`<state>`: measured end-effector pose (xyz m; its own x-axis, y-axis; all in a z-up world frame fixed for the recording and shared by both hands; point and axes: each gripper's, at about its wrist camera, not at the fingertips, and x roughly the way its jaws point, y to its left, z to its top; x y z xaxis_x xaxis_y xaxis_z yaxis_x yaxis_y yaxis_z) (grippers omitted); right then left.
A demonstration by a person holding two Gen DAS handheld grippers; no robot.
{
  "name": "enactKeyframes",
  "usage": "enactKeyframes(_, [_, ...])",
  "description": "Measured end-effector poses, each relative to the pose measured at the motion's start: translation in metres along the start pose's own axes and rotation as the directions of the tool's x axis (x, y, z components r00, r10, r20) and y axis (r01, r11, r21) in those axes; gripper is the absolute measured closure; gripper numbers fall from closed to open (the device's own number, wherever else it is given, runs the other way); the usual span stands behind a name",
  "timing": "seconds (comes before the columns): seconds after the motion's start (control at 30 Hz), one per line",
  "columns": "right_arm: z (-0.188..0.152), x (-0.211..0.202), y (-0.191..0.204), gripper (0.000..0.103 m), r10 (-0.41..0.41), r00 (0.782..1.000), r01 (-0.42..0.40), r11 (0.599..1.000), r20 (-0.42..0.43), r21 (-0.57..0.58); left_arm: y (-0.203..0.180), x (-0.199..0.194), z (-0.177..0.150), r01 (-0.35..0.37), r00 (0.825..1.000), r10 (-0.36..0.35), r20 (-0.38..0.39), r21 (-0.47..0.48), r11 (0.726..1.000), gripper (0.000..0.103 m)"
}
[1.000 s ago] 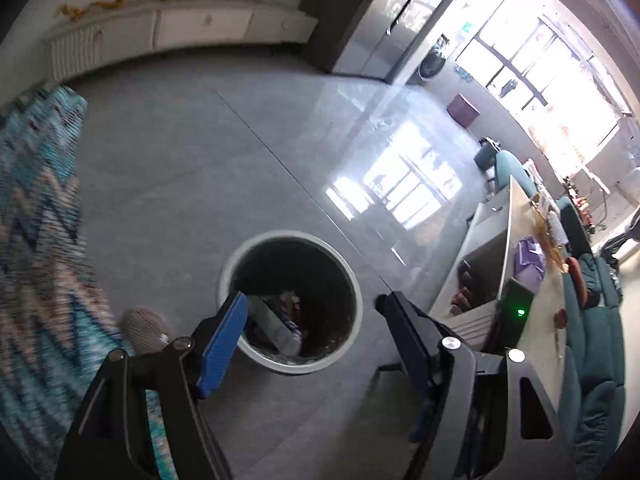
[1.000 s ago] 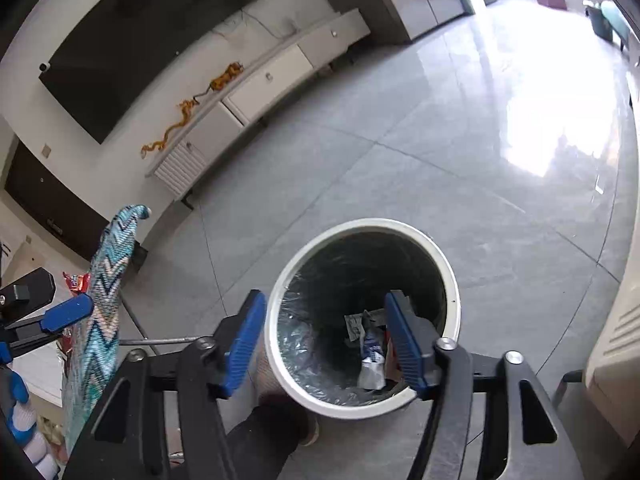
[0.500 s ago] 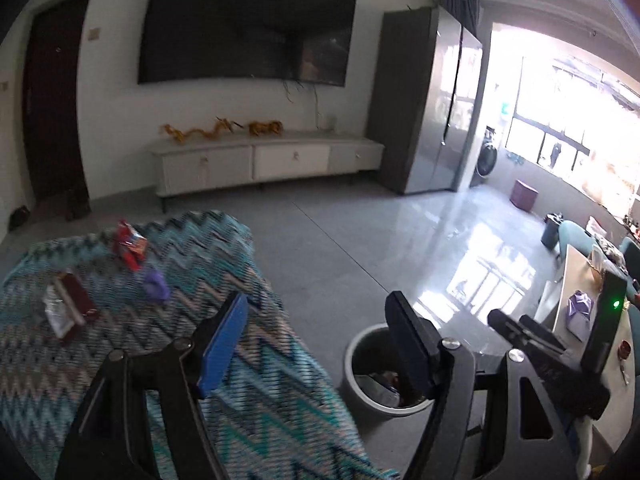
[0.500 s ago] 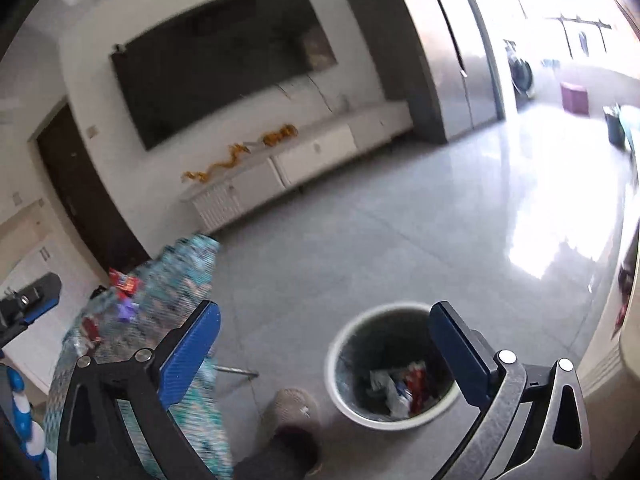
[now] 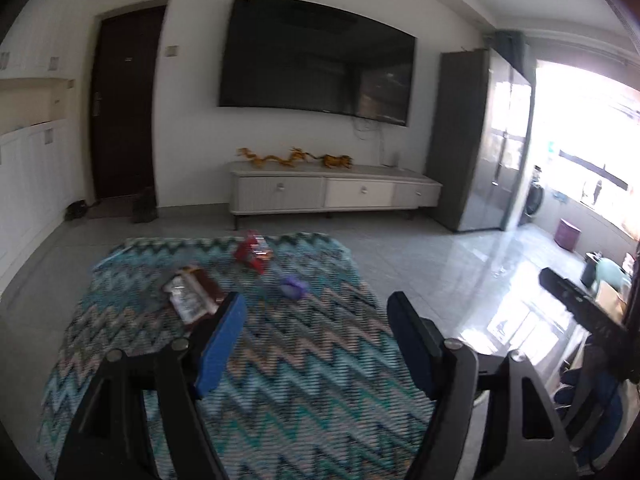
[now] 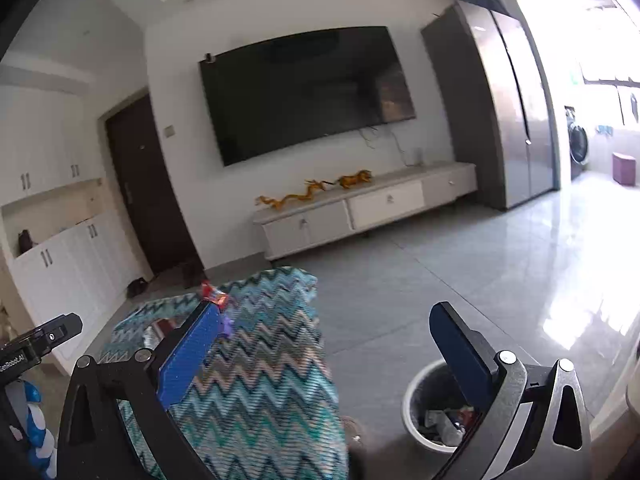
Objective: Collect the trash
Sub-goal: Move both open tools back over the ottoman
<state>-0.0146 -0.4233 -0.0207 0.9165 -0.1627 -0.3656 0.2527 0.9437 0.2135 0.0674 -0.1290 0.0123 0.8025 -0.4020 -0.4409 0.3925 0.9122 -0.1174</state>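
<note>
On a table under a blue zigzag cloth [image 5: 280,368] lie a red wrapper [image 5: 253,255], a small purple scrap [image 5: 293,287] and a brown-and-silver packet [image 5: 191,294]. My left gripper [image 5: 314,334] hovers over the near half of the cloth, its jaws opening with nothing between them. In the right wrist view my right gripper [image 6: 332,338] stands wide open and empty, above the cloth's right edge [image 6: 260,380]. The round white bin [image 6: 416,412] with trash inside sits on the floor below its right finger. The red wrapper [image 6: 213,295] and purple scrap [image 6: 227,325] show past its left finger.
A low white TV cabinet [image 5: 332,192] with gold dragon figures and a wall TV [image 5: 316,60] stand at the far wall. A tall grey cupboard [image 5: 476,140] is right of it, a dark door [image 5: 124,100] to the left. Glossy grey floor [image 6: 460,272] lies between table and cabinet.
Both grippers rose and tilted up from over the bin toward the table. The right jaws spread wide after standing over the bin; the left view now shows the cloth's trash instead of the bin.
</note>
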Motion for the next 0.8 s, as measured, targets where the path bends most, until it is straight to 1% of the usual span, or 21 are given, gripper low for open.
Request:
enactKeyframes(0.1, [0.001, 0.004, 0.022, 0.000, 0.021, 1.000, -0.021, 0.999, -0.013, -0.035, 0.028, -0.010, -0.002, -0.041, 0.999, 0.042, 0.009, -0.035, 0.999, 0.023])
enactKeyframes(0.2, [0.001, 0.008, 0.042, 0.000, 0.028, 0.999, -0.029, 0.998, -0.021, -0.063, 0.047, -0.017, -0.005, -0.064, 0.998, 0.065, 0.020, -0.049, 0.997, 0.023])
enactKeyframes(0.37, [0.000, 0.017, 0.065, 0.000, 0.025, 0.999, -0.029, 0.995, -0.041, -0.097, 0.077, -0.023, -0.010, -0.078, 0.996, 0.081, 0.031, -0.074, 0.994, 0.023])
enactKeyframes(0.63, [-0.004, 0.042, 0.099, 0.000, -0.003, 0.995, -0.015, 0.983, -0.096, -0.182, 0.120, -0.011, -0.016, -0.096, 0.995, 0.100, 0.019, -0.151, 0.984, 0.023])
enactKeyframes(0.8, [-0.009, 0.061, 0.110, 0.000, -0.015, 0.990, -0.016, 0.976, -0.142, -0.217, 0.143, 0.001, -0.023, -0.105, 0.994, 0.107, 0.001, -0.194, 0.975, 0.023])
